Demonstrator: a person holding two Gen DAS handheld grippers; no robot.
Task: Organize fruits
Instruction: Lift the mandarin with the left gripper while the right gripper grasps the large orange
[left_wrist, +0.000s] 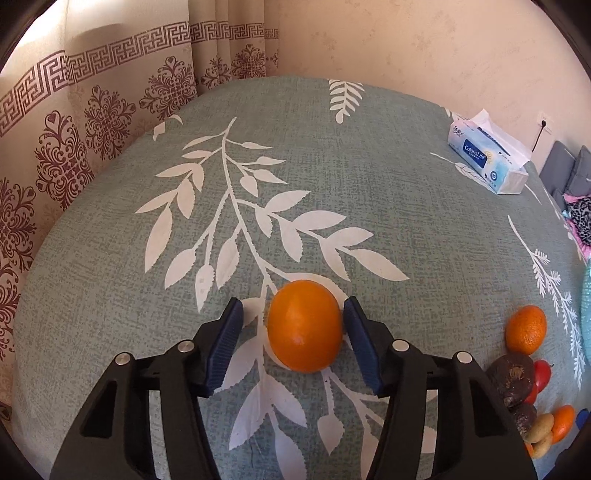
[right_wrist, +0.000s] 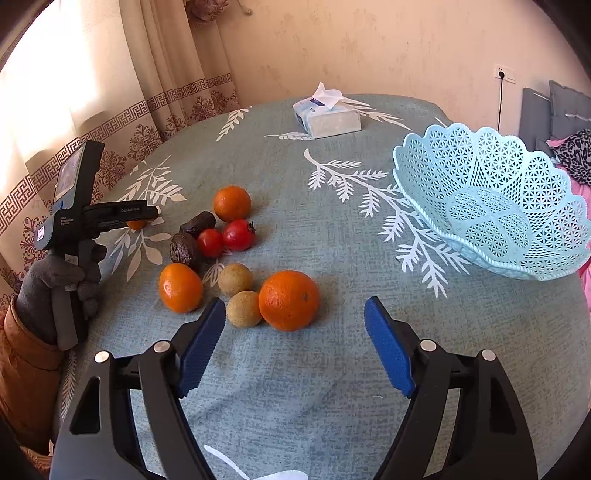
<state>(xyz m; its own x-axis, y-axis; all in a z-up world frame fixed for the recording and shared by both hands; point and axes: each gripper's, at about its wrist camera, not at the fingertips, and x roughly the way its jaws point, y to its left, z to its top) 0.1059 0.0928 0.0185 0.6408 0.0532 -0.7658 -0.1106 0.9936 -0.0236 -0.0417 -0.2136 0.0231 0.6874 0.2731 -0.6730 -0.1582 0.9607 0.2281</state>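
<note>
1. The left gripper (left_wrist: 293, 332) stood open around a lone orange (left_wrist: 304, 325) at lower centre of the left wrist view; its right pad lay against or just beside the fruit, while the left pad (left_wrist: 225, 345) stood clear of it, so it had no grip.
2. That orange rested on the leaf-print tablecloth (left_wrist: 295, 166), well apart from the other fruit.
3. The right gripper (right_wrist: 294, 345) hung wide open and held nothing, low in the right wrist view.
4. Just beyond its fingers lay a big orange (right_wrist: 289, 300) touching two round tan fruits (right_wrist: 240, 295); another orange (right_wrist: 180, 287) sat to their left.
5. Further up lay two red fruits (right_wrist: 225, 238), two dark wrinkled fruits (right_wrist: 190, 236) and a fourth orange (right_wrist: 232, 203).
6. The pale blue lattice basket (right_wrist: 491, 199) stood tilted at the right of the frame, with nothing between it and the fruit.
7. A tissue box (right_wrist: 327, 118) sat at top centre.
</note>
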